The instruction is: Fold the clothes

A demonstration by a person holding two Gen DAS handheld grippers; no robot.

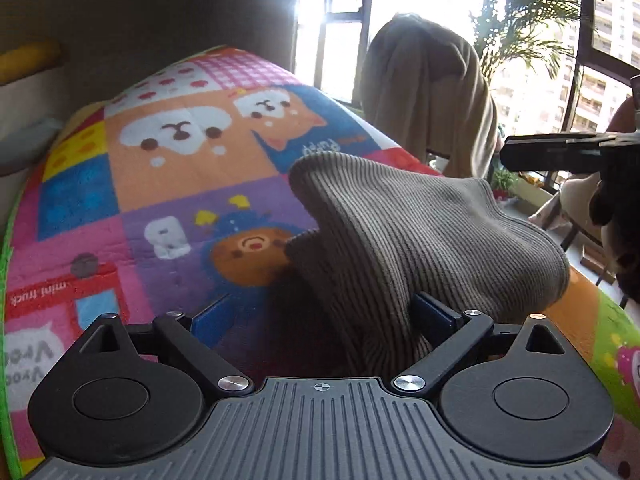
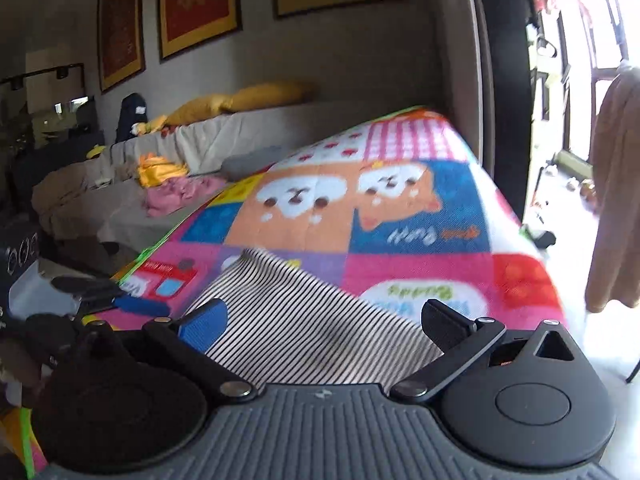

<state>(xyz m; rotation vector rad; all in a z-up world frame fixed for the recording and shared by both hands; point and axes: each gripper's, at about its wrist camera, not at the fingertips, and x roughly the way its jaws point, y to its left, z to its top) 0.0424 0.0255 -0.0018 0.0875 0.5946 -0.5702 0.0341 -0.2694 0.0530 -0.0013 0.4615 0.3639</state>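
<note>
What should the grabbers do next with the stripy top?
Probably close both on it. The left gripper and right gripper both stand wide open around the striped top, which lies bunched on the mat, so neither holds it yet.

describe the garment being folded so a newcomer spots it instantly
Find the bright cartoon play mat covering the surface. Near its front edge, between the left gripper fingers, lies a humped striped top. Its fine grey-and-dark ribbed stripes distinguish it from the plain tan cloth draped by the window.
</note>
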